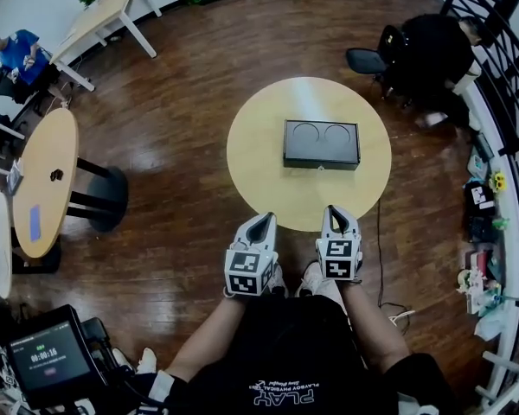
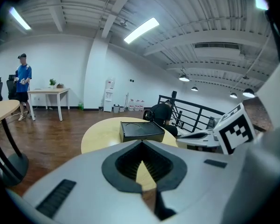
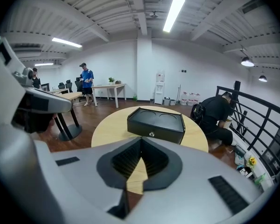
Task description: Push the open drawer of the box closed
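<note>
Where box (image 1: 321, 143) sits, table (image 1: 264, 175) edges well apart

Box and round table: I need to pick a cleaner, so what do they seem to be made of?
Box: matte black, likely plastic or painted metal; its dull top has two pressed round recesses, and the front carries a small shiny knob. Table: pale yellow, smooth, evenly coloured, probably laminate or sealed wood; no grain is visible.
</note>
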Demonstrator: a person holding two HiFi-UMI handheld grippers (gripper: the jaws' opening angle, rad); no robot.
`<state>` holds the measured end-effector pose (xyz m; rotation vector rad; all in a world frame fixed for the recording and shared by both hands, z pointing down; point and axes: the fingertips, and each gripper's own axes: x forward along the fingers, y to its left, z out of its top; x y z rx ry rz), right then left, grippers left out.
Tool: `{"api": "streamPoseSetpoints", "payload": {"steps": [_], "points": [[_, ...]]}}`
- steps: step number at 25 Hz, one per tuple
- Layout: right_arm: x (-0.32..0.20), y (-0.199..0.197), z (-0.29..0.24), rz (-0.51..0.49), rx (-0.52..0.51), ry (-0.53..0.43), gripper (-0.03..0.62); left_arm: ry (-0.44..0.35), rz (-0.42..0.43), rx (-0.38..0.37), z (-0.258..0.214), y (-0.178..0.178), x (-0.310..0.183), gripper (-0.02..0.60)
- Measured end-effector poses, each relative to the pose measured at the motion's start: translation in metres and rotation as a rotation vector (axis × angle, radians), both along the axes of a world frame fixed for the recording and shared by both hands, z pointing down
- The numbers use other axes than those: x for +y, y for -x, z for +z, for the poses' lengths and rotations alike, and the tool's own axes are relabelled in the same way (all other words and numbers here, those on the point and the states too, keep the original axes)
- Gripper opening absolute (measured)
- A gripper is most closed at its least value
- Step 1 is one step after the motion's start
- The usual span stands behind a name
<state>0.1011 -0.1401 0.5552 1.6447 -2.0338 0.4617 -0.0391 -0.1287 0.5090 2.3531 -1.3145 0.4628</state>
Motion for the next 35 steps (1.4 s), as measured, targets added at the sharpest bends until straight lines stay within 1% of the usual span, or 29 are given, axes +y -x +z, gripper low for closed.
{"api": "streamPoseSetpoints", "payload": {"steps": [4, 8, 12, 15, 21, 26, 28, 31, 35], "points": [[0.007, 0.013, -0.01, -0.005, -0.01, 0.001, 0.006, -0.014, -0.004, 0.002, -0.008, 0.017, -0.004, -0.003], [0.007, 0.03, -0.022, -0.007, -0.008, -0.022, 0.006, -0.026, 0.035, 0.015, -0.014, 0.024, -0.006, -0.003], [0.012, 0.029, -0.025, 0.043, -0.006, -0.051, 0.006, -0.033, 0.087, 0.023, -0.009, 0.025, 0.007, -0.003], [0.02, 0.028, -0.031, 0.067, -0.024, -0.069, 0.006, -0.031, 0.106, 0.023, -0.006, 0.027, 0.014, -0.003], [0.031, 0.048, -0.031, 0.044, -0.055, -0.069, 0.006, -0.035, 0.108, 0.028, -0.006, 0.031, 0.015, -0.003], [0.031, 0.058, -0.03, 0.034, -0.075, -0.068, 0.006, -0.041, 0.123, 0.028, -0.009, 0.024, 0.015, -0.003], [0.051, 0.052, -0.034, 0.028, -0.084, -0.078, 0.006, -0.048, 0.122, 0.026, -0.011, 0.014, 0.038, -0.003], [0.101, 0.032, -0.041, 0.007, -0.095, -0.101, 0.006, -0.062, 0.107, 0.013, -0.014, -0.005, 0.093, -0.003], [0.145, 0.021, -0.049, -0.024, -0.101, -0.116, 0.006, -0.064, 0.074, 0.004, -0.016, -0.014, 0.138, -0.003]]}}
